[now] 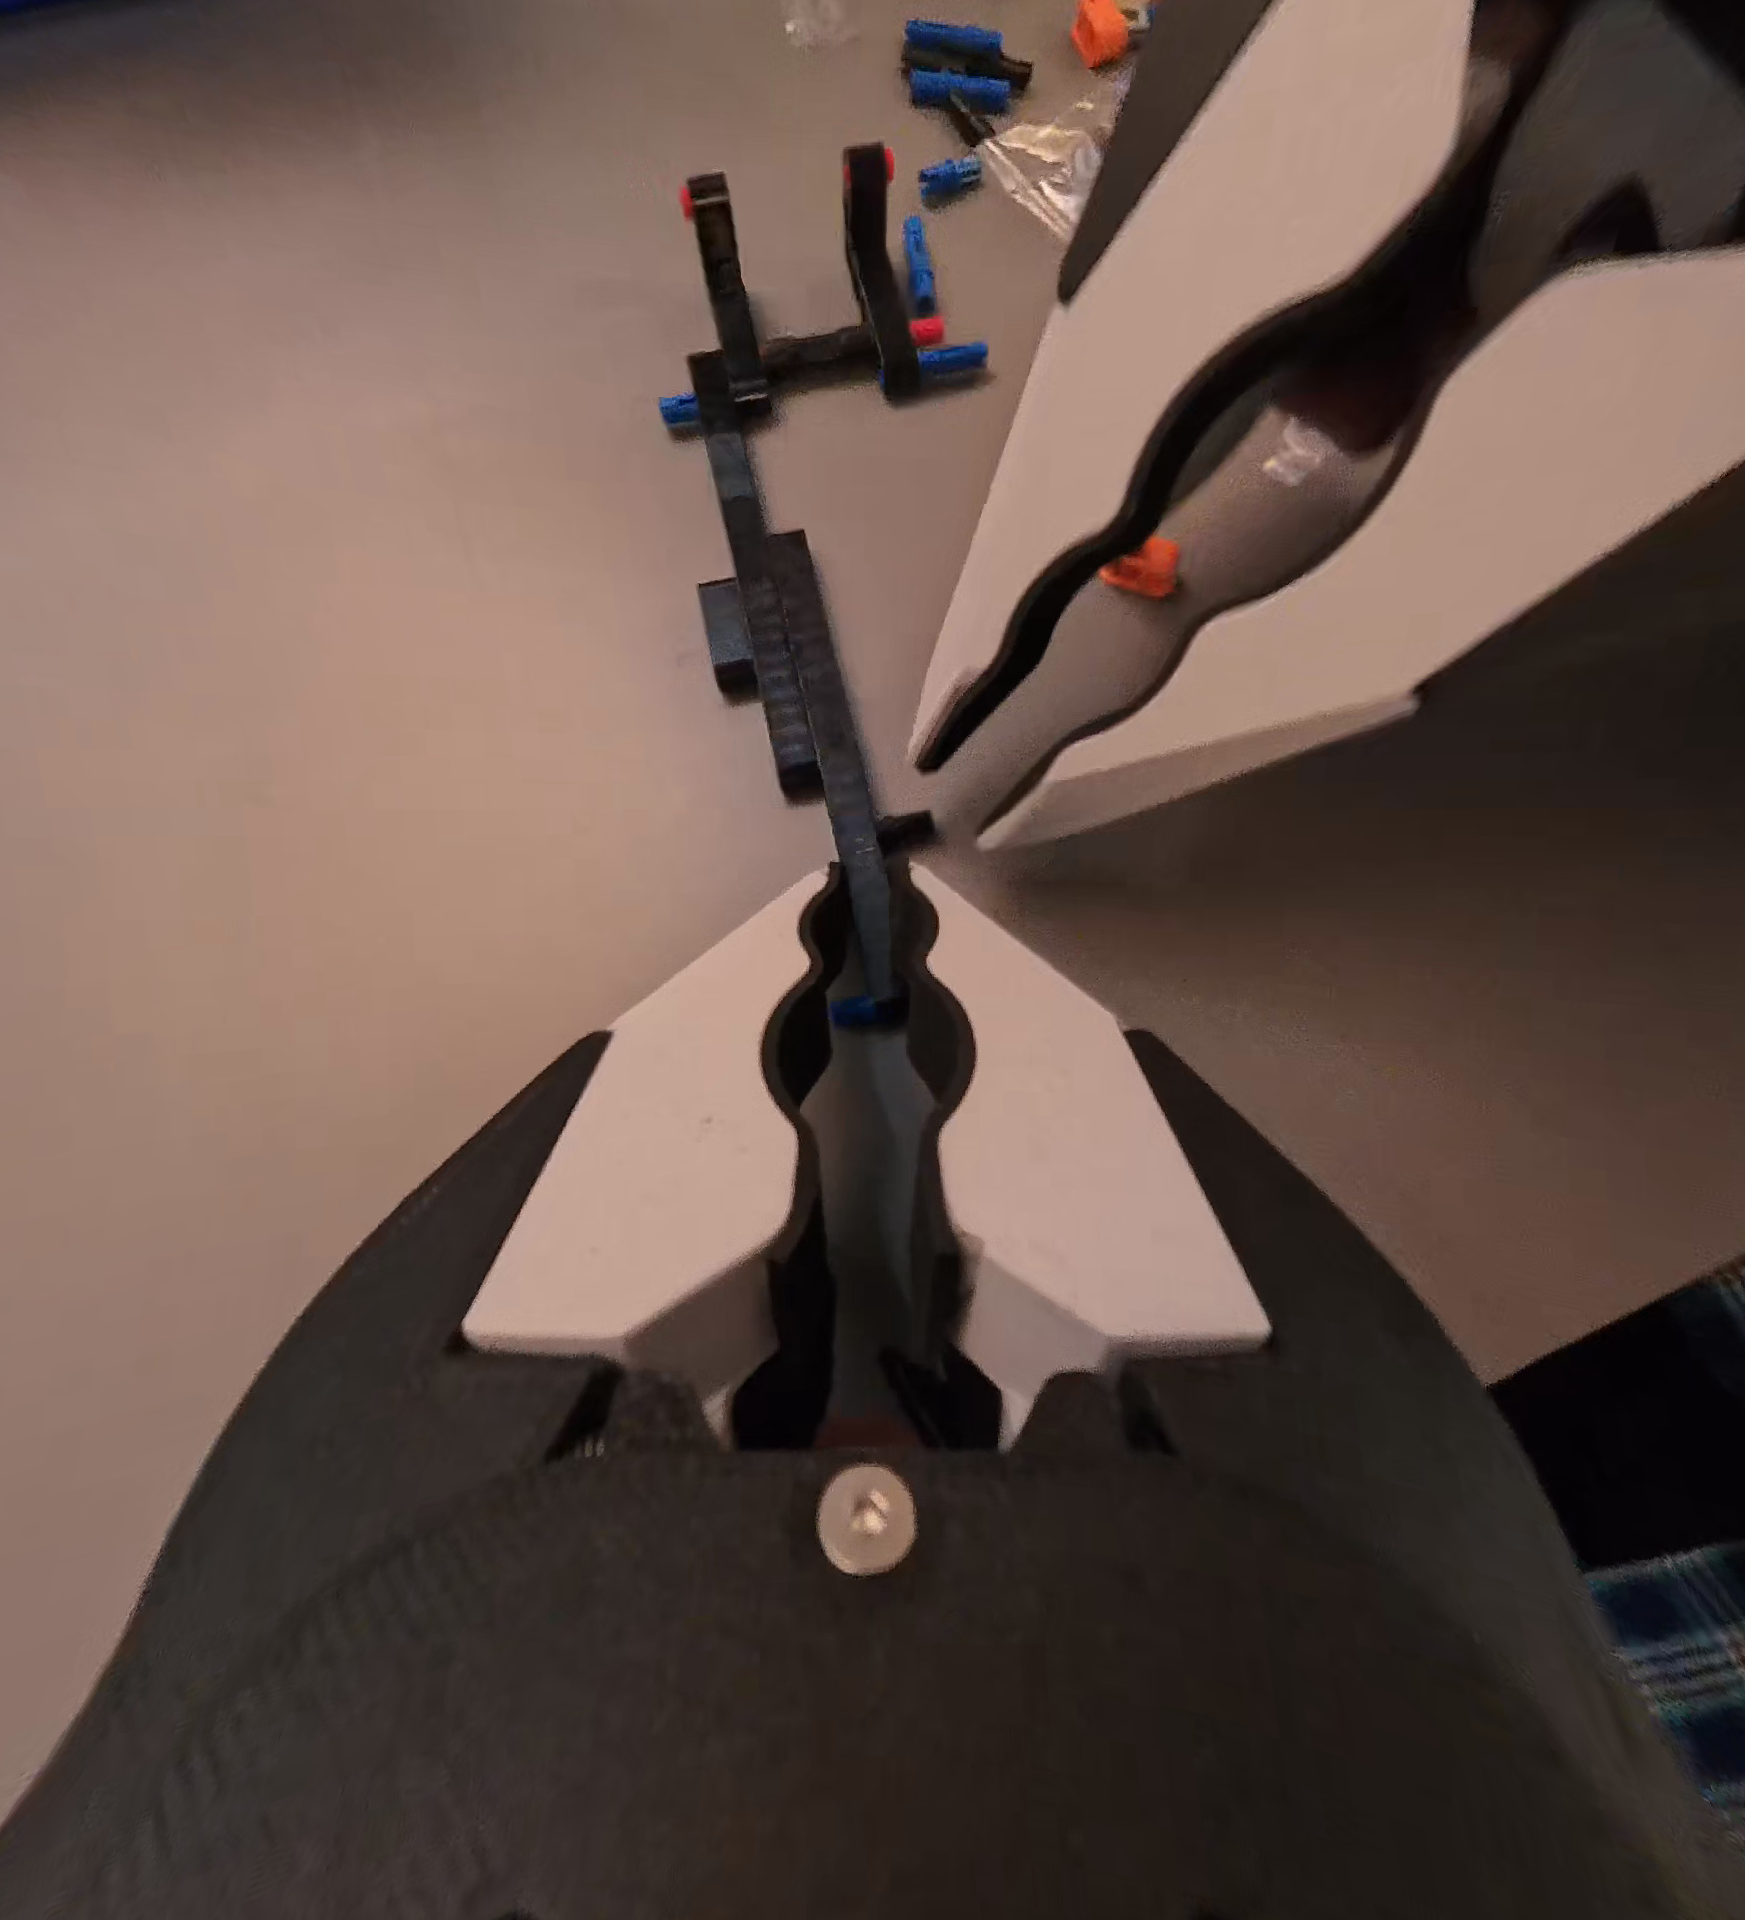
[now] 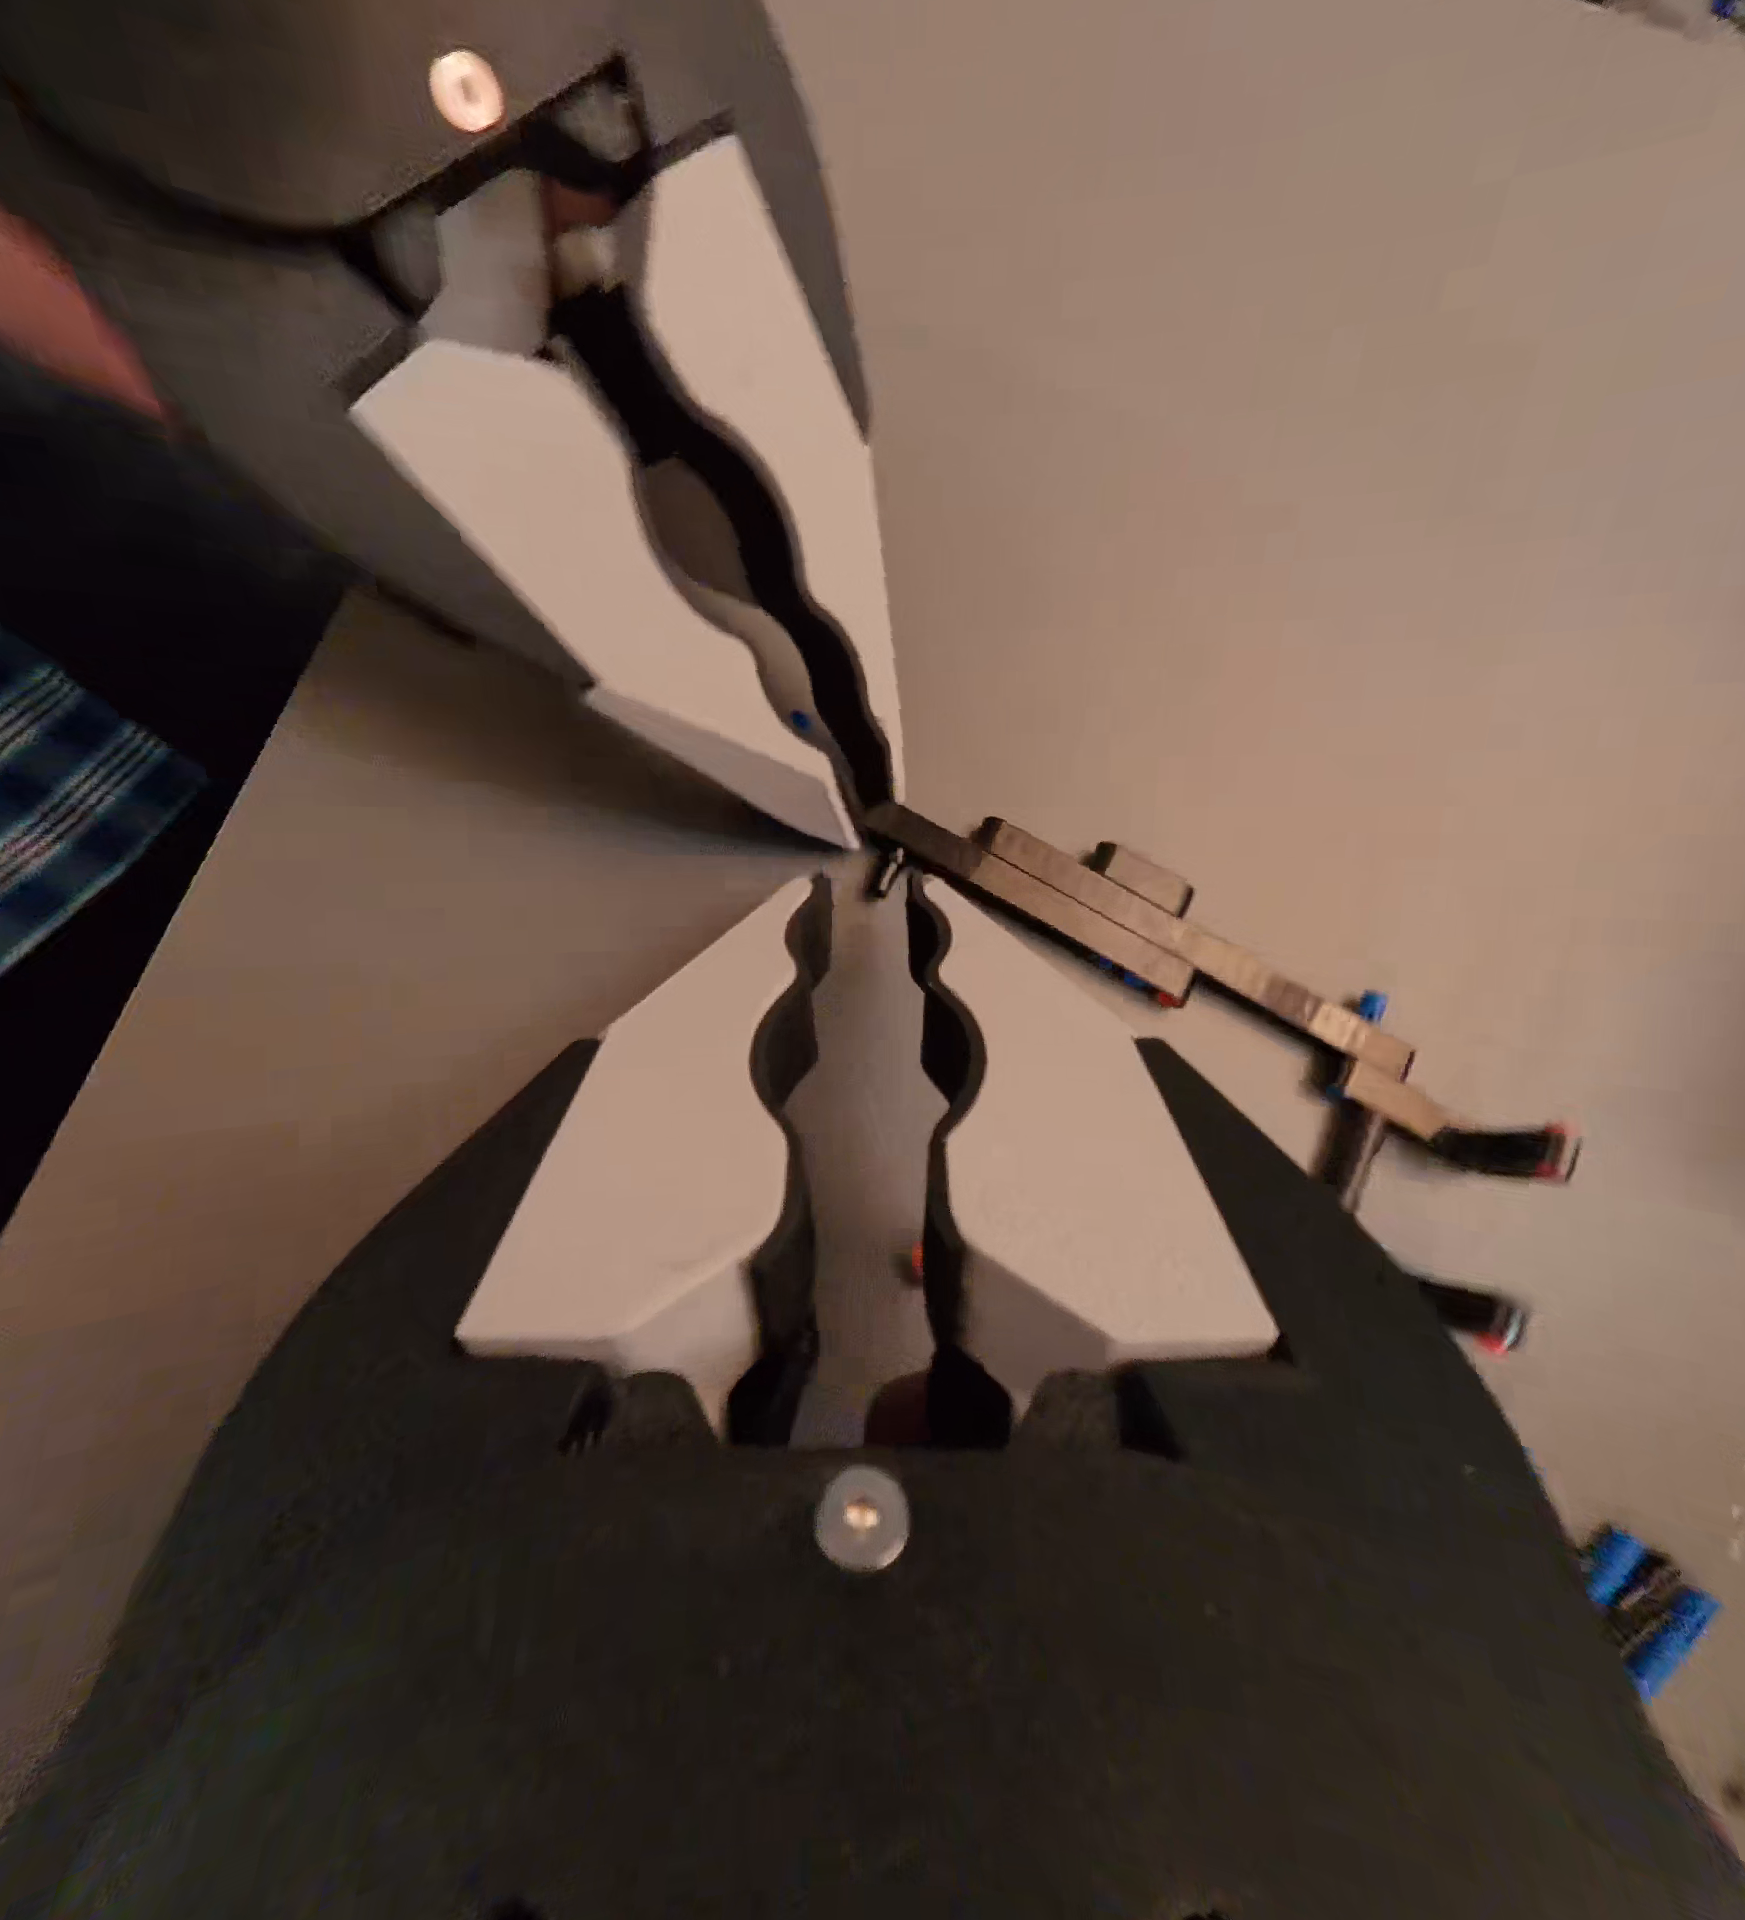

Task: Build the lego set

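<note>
Left gripper (image 1: 873, 883): white, wavy-edged fingers on a black printed body, jaws clamped on the near end of the lego assembly.
Lego assembly (image 1: 795, 665): a long black plastic beam frame with blue and red pegs. It runs straight out ahead of the left jaws over the beige table (image 1: 276, 623), ending far off in a forked pair of black arms (image 1: 806, 281) tipped red.
Blue peg (image 1: 863, 1010): sits on the beam end, just behind the left fingertips, inside the wavy gap.
Right gripper (image 2: 863, 883): same build; its tips are drawn nearly together around a small black pin (image 2: 880, 878) that juts sideways from the beam just ahead of the left jaws. Blur hides whether they truly pinch it, so I cannot tell.
Meeting point: both sets of tips come together at the beam end, the right gripper arriving from the side.
Loose parts: blue and black pegs (image 1: 961, 73) lie well beyond the left jaws, past the fork, beside a clear plastic bag (image 1: 1044, 156); an orange piece (image 1: 1141, 566) shows through the right gripper's gap.
Table edge: plaid fabric (image 1: 1720, 1558) lies below it, behind the jaws.
</note>
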### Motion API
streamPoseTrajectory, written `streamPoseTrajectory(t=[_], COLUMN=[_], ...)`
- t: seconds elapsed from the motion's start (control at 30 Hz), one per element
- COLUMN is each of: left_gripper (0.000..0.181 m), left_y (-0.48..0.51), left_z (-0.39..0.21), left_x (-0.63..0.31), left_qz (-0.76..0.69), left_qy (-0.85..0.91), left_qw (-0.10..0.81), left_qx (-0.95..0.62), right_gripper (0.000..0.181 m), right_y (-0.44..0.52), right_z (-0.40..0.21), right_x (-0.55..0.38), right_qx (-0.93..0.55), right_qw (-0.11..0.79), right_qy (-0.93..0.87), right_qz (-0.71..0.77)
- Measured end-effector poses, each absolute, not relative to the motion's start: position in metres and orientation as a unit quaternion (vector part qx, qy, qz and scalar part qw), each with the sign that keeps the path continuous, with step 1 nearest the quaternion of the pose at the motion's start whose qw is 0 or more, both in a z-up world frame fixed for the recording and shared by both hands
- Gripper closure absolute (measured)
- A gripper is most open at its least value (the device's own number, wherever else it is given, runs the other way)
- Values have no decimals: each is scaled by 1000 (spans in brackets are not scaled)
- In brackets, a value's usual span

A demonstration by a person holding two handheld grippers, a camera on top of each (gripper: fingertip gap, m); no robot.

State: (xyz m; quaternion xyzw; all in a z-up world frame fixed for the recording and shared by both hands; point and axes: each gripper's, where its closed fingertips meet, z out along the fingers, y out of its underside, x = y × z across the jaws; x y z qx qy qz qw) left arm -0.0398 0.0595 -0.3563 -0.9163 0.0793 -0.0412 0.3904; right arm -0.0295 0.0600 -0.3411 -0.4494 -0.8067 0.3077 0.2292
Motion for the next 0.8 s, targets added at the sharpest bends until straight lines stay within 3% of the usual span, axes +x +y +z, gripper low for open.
streamPoseTrajectory(t=[0.03, 0.3, 0.8], left_gripper=[174, 174, 175], left_y=[59, 56, 56], left_z=[-356, -356, -356], left_x=[-41, -43, -36], left_qz=[-43, -71, -107], left_qy=[91, 150, 175], left_qw=[389, 371, 378], left_qx=[-916, -914, -903], right_gripper=[164, 157, 165], right_y=[60, 55, 58], right_z=[-339, -348, -355], right_x=[-27, -38, -33], right_qx=[-427, -223, -175], right_qw=[219, 191, 81], right_qy=[-820, -916, -934], right_qz=[312, 274, 300])
